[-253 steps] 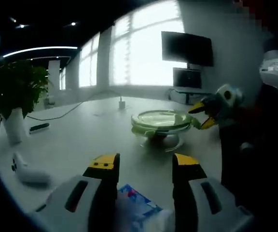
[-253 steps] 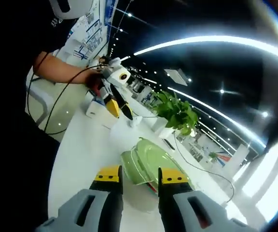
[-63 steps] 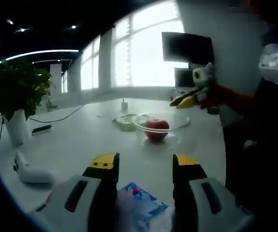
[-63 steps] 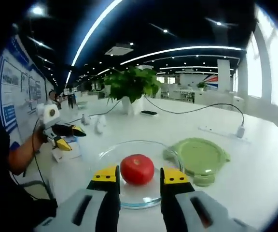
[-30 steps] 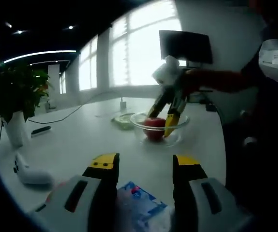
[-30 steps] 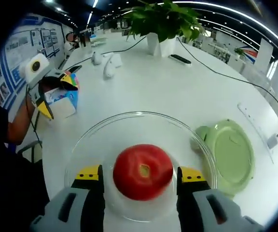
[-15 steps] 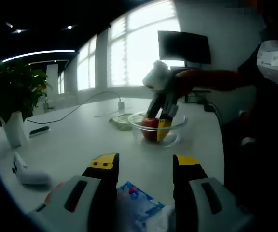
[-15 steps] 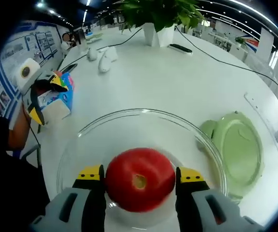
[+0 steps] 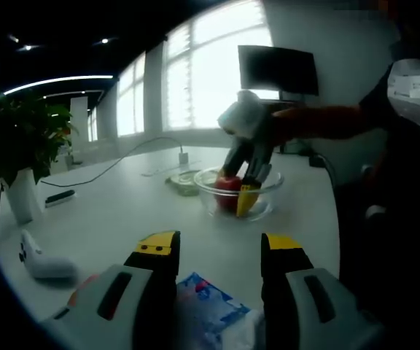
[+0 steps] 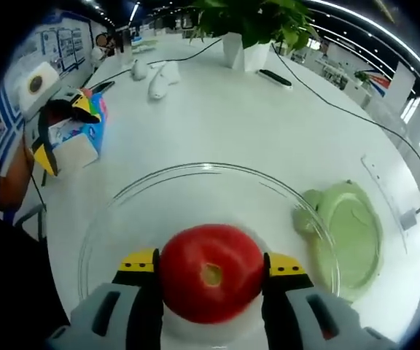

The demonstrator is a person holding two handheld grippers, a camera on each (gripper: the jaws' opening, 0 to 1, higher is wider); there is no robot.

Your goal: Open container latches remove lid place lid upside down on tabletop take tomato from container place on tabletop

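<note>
Right gripper [image 10: 210,264] jaws pressed to both flanks of tomato [image 10: 211,273], inside glass container [image 10: 122,219]. Lid [image 10: 348,237] just beside container. Left gripper [image 9: 217,246] open, empty, well away. Risk: smooth skin slips, tomato rolls.

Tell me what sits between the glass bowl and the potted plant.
In the right gripper view, only bare white tabletop lies between the glass bowl and the potted plant; a black cable runs off to one side.

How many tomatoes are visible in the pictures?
1: the round red tomato sits in the clear glass bowl, between the right gripper's jaws. Nothing suggests another one hidden.
</note>
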